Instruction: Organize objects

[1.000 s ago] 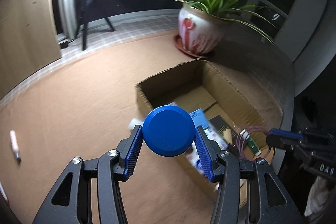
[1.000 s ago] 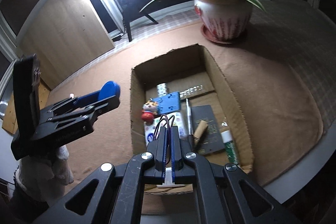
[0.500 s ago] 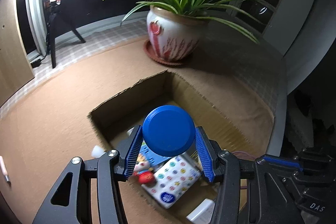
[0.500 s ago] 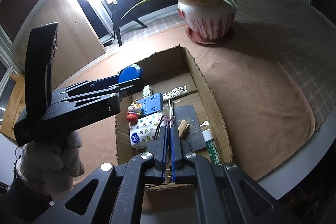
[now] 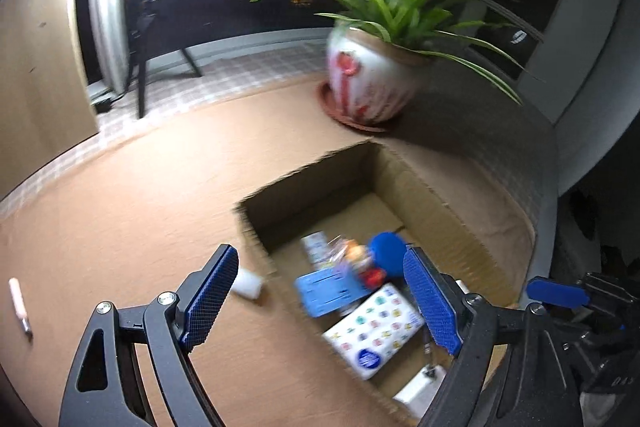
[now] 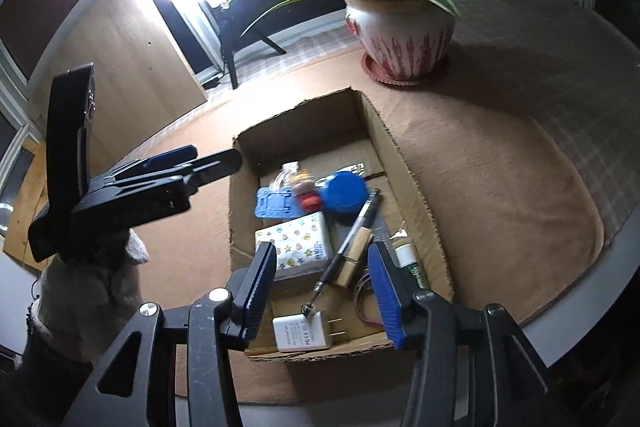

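The open cardboard box (image 6: 376, 131) lies on the brown mat. Inside it rests the round blue lid (image 6: 346, 193) (image 5: 388, 253), beside a small toy figure (image 6: 306, 191) and a blue stand (image 6: 276, 203). My left gripper (image 5: 320, 257) hangs over the box's near left corner, its jaws opening with nothing between them. It also shows in the right wrist view as the left gripper (image 6: 216, 159). My right gripper (image 6: 320, 251) hovers above the box's near end, jaws opening and empty. A loop of thin wires (image 6: 362, 293) lies in the box under its right finger.
The box also holds a patterned tissue pack (image 6: 296, 243), a pen (image 6: 352, 239), a white charger (image 6: 300, 333) and a green-labelled tube (image 6: 408, 263). A potted plant (image 6: 400, 35) stands behind it. Left of the box lie a white cylinder (image 5: 248, 283) and a pink pen (image 5: 18, 303).
The left gripper opened and the blue lid dropped out of it into the box. The right gripper, shut on the wire loop before, has opened, and the loop lies in the box.
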A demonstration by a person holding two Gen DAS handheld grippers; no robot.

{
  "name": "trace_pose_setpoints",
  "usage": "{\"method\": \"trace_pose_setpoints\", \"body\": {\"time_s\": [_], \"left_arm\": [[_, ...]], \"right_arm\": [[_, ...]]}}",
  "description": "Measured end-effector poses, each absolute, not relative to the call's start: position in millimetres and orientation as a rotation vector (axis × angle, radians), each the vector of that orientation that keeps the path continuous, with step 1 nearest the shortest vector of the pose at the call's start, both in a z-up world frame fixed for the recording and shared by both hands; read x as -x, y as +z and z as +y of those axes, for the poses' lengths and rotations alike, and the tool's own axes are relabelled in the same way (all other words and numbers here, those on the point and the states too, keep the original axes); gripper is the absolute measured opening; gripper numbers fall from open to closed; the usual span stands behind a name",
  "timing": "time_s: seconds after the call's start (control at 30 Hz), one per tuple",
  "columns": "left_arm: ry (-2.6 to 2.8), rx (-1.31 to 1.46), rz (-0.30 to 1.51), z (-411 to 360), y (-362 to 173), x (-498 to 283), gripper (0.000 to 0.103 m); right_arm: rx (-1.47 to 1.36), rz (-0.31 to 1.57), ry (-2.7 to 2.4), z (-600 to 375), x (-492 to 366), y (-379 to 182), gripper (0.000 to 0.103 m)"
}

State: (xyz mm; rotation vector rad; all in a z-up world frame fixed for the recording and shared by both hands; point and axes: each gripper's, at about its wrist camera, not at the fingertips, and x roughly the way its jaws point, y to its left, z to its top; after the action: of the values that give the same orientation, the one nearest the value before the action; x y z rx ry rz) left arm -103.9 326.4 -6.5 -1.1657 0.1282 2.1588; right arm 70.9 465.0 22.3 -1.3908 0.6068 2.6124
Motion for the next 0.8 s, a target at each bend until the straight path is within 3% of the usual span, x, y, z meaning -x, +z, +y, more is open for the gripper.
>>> {"method": "trace_pose_setpoints", "body": {"time_s": [0.13, 0.37, 0.5, 0.8], "left_arm": [[2.19, 1.188, 0.102, 299, -12, 111, 0.086], [2.187, 1.282, 0.129, 264, -45, 116, 0.065], [2.109, 1.282, 0.195, 271, -69, 115, 0.059], [2.069, 1.327, 0.235, 285, -99, 132, 0.054]], "right_arm": [[1.387, 0.619, 2.632, 459, -68, 24, 0.044], [1.401, 0.656, 2.64, 452, -67, 20, 0.044], [1.412, 0.671, 2.625, 453, -68, 18, 0.044], [1.395, 0.707, 2.564, 471, -80, 14, 0.044]]}}
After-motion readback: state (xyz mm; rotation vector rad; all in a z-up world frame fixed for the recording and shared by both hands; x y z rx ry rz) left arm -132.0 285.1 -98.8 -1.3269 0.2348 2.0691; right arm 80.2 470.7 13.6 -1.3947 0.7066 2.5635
